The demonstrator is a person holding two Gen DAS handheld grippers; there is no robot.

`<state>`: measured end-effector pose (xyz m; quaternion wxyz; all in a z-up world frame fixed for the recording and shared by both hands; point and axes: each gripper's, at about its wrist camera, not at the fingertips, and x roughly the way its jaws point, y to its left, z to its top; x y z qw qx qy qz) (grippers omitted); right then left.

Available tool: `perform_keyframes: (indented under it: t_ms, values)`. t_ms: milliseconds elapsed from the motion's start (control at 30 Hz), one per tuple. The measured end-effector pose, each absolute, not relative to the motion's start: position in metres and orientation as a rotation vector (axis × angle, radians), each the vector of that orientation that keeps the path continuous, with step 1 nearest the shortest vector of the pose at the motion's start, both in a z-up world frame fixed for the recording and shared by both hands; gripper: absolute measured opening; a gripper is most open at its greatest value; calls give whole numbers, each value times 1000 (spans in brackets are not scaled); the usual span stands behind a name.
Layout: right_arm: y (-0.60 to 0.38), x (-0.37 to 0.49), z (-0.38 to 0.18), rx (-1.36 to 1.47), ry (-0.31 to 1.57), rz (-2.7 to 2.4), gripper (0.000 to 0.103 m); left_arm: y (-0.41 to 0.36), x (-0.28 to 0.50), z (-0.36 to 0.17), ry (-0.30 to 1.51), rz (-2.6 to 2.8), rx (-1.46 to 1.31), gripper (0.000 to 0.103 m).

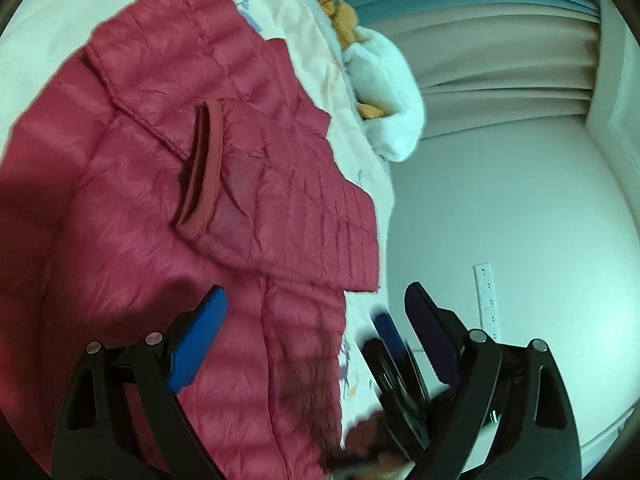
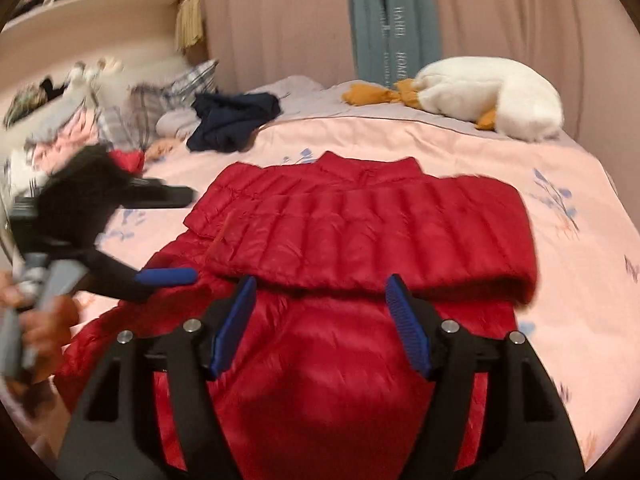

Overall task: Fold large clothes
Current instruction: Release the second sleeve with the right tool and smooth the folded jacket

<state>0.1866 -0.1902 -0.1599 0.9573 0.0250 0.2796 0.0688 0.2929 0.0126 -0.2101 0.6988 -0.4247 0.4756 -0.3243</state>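
Observation:
A red quilted down jacket [image 2: 352,240] lies flat on the pink bed sheet [image 2: 568,216], with a sleeve folded across its upper body. It also shows in the left wrist view [image 1: 168,184], sleeve cuff lying on top. My right gripper [image 2: 324,292] is open and empty, just above the jacket's lower half, below the folded sleeve. My left gripper [image 1: 316,308] is open and empty over the jacket's edge. The left gripper also appears blurred at the left of the right wrist view [image 2: 168,236], and the right gripper appears blurred low in the left wrist view [image 1: 396,360].
A white stuffed goose [image 2: 496,96] lies at the far right of the bed. A dark blue garment [image 2: 232,120] and a pile of clothes and a checked pillow [image 2: 160,96] lie at the far left. Curtains [image 2: 500,20] hang behind. A wall with a power strip [image 1: 486,300] is beside the bed.

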Motion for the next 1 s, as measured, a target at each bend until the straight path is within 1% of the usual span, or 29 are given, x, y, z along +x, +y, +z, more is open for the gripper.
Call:
perform_keyframes:
  t_ms: [167, 267, 300, 333, 367, 400, 433, 467, 533, 633, 733, 800, 900, 1000]
  values:
    - [-217, 152, -159, 134, 548, 119, 69, -10, 309, -231, 1125, -644, -955, 90]
    - [-229, 140, -159, 184, 534, 116, 69, -13, 315, -237, 1092, -595, -988, 90]
    - [-232, 136, -159, 197, 531, 110, 69, -12, 317, -236, 1070, -576, -1003, 88]
    - [-235, 134, -160, 208, 528, 105, 69, -11, 319, -234, 1042, -550, -1012, 80]
    - [-240, 131, -161, 221, 531, 99, 69, -9, 319, -232, 1028, -537, -1011, 65]
    - [-243, 130, -163, 224, 534, 92, 69, -9, 322, -230, 1015, -516, -1005, 53]
    - [-247, 128, -164, 227, 537, 81, 69, -10, 325, -228, 1017, -505, -991, 26]
    - [-249, 127, -165, 229, 536, 77, 69, -10, 328, -225, 1017, -499, -975, 9]
    - [-256, 124, -164, 235, 530, 58, 69, -9, 330, -216, 993, -468, -929, 8]
    - [-266, 123, -162, 250, 517, 38, 69, 8, 324, -178, 845, -439, -851, 7]
    - [-273, 126, -161, 265, 515, 27, 69, 28, 322, -156, 766, -409, -798, 7]
    - [-278, 132, -162, 275, 522, 19, 69, 37, 325, -156, 787, -370, -741, 7]
    - [-282, 142, -162, 286, 539, 3, 69, 43, 329, -171, 867, -335, -671, 7]
    - [-285, 152, -163, 301, 560, -2, 69, 56, 333, -187, 888, -281, -678, 7]
